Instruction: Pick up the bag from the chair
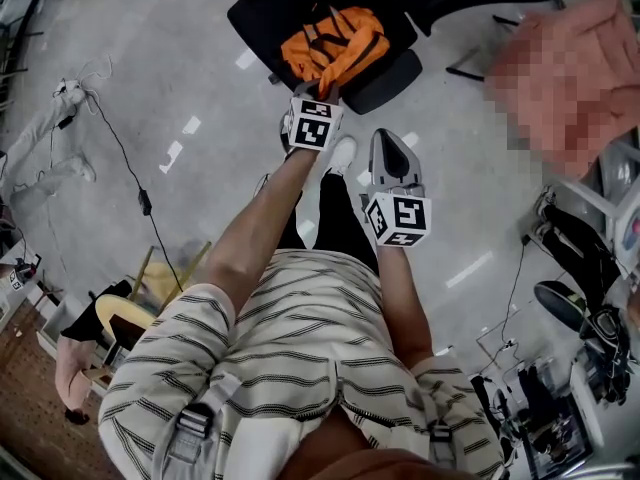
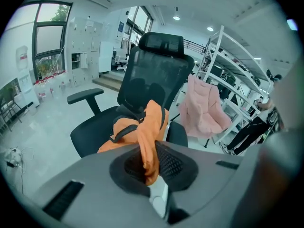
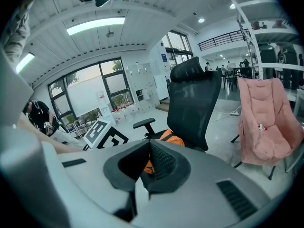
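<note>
Bag (image 1: 335, 43) seemingly lies across chair (image 1: 260, 10).

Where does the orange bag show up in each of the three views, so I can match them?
Head view: bag at top centre.
Left gripper view: bag in the middle.
Right gripper view: bag small, just below centre.
Shared landmark: the black chair under it.
</note>
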The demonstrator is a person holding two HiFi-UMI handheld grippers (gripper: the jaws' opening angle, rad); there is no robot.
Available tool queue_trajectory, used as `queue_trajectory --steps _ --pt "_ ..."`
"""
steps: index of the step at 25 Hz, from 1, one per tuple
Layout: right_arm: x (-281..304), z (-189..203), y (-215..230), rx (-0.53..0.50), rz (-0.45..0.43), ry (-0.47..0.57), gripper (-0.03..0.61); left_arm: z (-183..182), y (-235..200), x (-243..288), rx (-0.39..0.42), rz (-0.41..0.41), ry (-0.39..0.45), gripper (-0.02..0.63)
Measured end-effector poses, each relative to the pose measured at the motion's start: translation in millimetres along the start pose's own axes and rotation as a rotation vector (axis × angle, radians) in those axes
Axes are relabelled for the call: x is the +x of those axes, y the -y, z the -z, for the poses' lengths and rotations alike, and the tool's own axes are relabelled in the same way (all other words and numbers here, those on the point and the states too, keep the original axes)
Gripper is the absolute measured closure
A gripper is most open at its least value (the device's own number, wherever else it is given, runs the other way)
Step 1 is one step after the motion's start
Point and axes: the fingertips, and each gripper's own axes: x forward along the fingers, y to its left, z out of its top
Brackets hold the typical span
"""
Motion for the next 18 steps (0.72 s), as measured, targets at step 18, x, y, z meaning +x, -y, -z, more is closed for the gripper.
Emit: queue_trajectory --steps 18 --pt "-16.6 -20.5 0.3 0.005 0.021 0.051 0.560 -40.5 15.2 -45.6 -0.023 0.004 0.070 0.583"
